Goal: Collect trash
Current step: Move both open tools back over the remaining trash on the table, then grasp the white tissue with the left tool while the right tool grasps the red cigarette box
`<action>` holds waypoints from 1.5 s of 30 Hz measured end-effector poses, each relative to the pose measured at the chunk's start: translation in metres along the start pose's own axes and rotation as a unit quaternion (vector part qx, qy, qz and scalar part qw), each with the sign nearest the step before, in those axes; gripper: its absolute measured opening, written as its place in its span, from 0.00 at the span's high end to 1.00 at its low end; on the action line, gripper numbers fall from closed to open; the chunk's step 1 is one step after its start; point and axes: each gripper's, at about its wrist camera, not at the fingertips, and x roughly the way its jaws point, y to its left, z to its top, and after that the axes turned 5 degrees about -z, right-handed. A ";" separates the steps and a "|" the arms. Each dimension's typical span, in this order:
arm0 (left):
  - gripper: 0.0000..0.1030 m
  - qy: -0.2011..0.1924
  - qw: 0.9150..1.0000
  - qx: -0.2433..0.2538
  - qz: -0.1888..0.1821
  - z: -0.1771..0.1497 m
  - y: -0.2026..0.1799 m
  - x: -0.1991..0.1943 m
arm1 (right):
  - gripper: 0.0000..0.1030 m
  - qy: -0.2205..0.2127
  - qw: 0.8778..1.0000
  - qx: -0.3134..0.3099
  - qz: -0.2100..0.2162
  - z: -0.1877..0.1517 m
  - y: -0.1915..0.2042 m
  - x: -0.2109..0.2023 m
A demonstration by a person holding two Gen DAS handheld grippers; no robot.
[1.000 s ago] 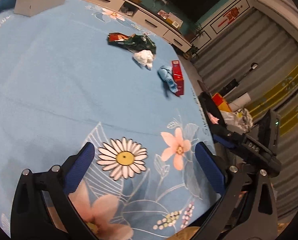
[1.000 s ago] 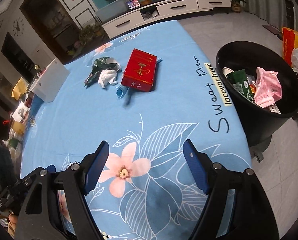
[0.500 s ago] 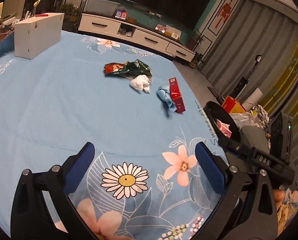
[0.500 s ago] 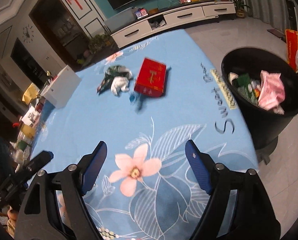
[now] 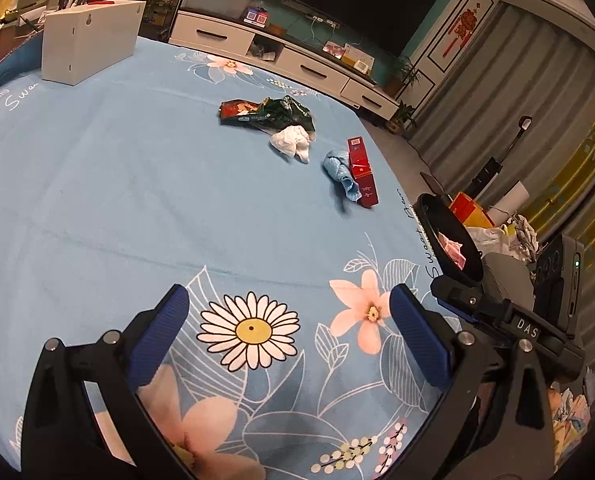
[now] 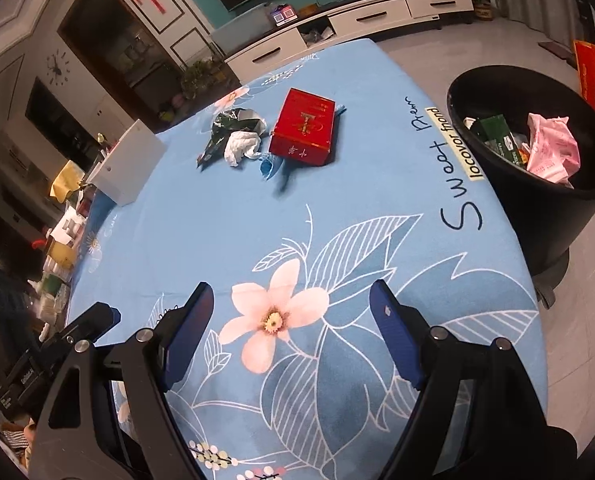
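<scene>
Trash lies in a loose cluster on the far side of the tabletop, which is covered in a blue floral cloth: a red box, a crumpled white tissue just beside it, a dark green wrapper touching the tissue, and a scrap of blue material against the box's side. Off the tabletop's right edge stands a black bin, already holding a pink wrapper and a green packet. A white box sits near the far left corner. The left tongs and the right tongs both hang over the printed flowers at the near edge, well apart from the trash, each with its blue pads spread wide and nothing between them.
</scene>
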 end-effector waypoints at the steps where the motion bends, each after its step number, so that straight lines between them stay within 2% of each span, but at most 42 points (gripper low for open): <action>1: 0.03 0.001 1.000 -0.001 0.001 0.000 0.000 0.001 | 0.23 0.002 1.000 0.004 0.001 0.002 -0.001 0.001; 5: 0.03 0.013 1.000 -0.005 0.006 0.009 -0.001 0.006 | 0.23 -0.001 1.000 0.016 0.000 0.021 0.001 0.004; 8: 0.03 0.016 1.000 0.006 0.020 0.024 -0.006 0.010 | 0.23 -0.008 0.999 0.030 0.026 0.042 0.000 0.005; 13: 0.03 0.012 0.999 0.031 0.031 0.050 -0.010 0.027 | 0.23 -0.002 0.998 0.052 0.019 0.065 -0.012 0.022; 22: 0.03 -0.002 0.999 0.019 0.050 0.096 0.006 0.073 | 0.23 0.021 0.998 0.066 0.007 0.095 -0.026 0.067; 27: 0.03 -0.002 0.997 0.042 0.057 0.123 0.000 0.106 | 0.23 0.027 0.998 0.063 0.009 0.113 -0.024 0.089; 33: 0.04 0.001 0.995 0.087 0.058 0.136 -0.013 0.137 | 0.23 0.032 0.998 0.054 0.016 0.127 -0.019 0.110; 38: 0.17 0.014 0.993 0.100 0.061 0.142 -0.014 0.162 | 0.23 0.035 0.998 0.046 0.014 0.133 -0.016 0.121; 40: 0.24 0.016 0.993 0.101 0.063 0.143 -0.013 0.169 | 0.23 0.038 0.998 0.046 0.016 0.134 -0.016 0.124; 42: 0.41 0.021 0.993 0.101 0.059 0.144 -0.013 0.175 | 0.23 0.034 0.999 0.037 0.011 0.135 -0.014 0.125; 45: 0.46 0.026 0.992 0.106 0.058 0.144 -0.013 0.181 | 0.24 0.032 0.999 0.033 0.007 0.136 -0.013 0.126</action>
